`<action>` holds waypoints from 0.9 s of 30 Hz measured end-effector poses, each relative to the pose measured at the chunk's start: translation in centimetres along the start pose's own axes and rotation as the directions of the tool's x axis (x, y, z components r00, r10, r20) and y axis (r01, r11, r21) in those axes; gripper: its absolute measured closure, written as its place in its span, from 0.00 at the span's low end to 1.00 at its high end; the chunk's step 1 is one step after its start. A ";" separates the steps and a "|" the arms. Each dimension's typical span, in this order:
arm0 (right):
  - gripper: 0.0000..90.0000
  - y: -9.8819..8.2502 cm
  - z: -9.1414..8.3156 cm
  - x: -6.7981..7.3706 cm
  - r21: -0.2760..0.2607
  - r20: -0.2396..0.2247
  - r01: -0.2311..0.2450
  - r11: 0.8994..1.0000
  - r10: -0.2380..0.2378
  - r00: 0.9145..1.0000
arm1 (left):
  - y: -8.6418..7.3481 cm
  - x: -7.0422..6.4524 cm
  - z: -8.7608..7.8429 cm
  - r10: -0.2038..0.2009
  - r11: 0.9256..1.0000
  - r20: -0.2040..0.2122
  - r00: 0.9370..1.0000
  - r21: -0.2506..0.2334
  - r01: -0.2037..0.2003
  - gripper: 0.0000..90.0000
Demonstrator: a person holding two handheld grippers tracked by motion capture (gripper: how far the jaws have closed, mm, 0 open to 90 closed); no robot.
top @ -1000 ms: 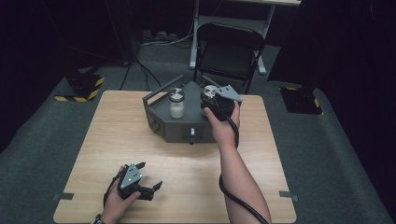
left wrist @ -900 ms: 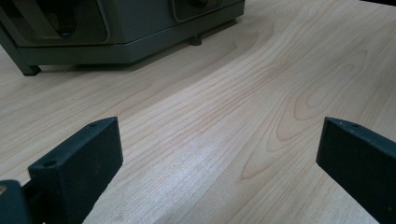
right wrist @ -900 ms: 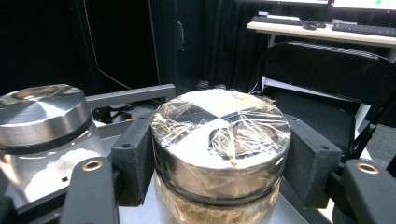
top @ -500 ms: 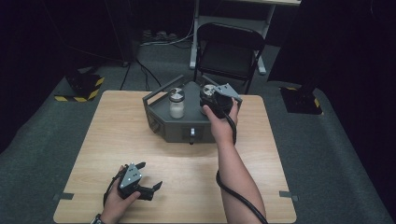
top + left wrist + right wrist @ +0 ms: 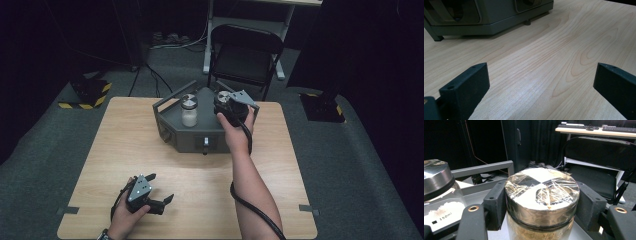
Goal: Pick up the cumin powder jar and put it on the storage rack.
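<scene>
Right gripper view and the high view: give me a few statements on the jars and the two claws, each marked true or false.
1. The right claw is clamped on the jar with the foil-covered lid. True.
2. The left claw holds a jar. False: its jaws stand open over the bare wooden table.
3. A second jar with white powder stands on the grey device. True.
4. The grey device sits on the floor. False: it stands on the table.
5. A folding chair stands behind the table. True.
</scene>
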State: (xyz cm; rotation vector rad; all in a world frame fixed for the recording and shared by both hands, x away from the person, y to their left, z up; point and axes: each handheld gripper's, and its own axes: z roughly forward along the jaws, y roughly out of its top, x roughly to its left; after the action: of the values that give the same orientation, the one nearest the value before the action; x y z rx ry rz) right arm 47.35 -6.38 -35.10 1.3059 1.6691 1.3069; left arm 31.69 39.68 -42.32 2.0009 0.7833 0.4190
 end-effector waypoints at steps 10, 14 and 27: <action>0.38 0.0 0.0 -0.2 0.001 -0.006 -0.010 1.000 0.010 1.000 | 0.0 0.0 0.0 0.012 1.000 0.001 1.000 0.000 -0.012 0.01; 0.37 0.0 0.0 -0.2 0.003 -0.007 -0.010 1.000 0.010 1.000 | 0.0 0.0 0.0 0.008 1.000 0.001 1.000 -0.001 -0.008 0.01; 0.12 0.2 -0.4 -0.7 0.000 -0.024 -0.026 1.000 0.026 0.999 | -0.1 0.1 0.0 0.000 1.000 0.004 1.000 -0.003 0.000 0.01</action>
State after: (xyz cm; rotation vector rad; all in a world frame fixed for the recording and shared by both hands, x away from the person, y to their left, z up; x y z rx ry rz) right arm 47.24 -7.15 -34.87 1.3209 1.6732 1.3426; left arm 31.72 39.79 -42.35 1.9978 0.7802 0.4162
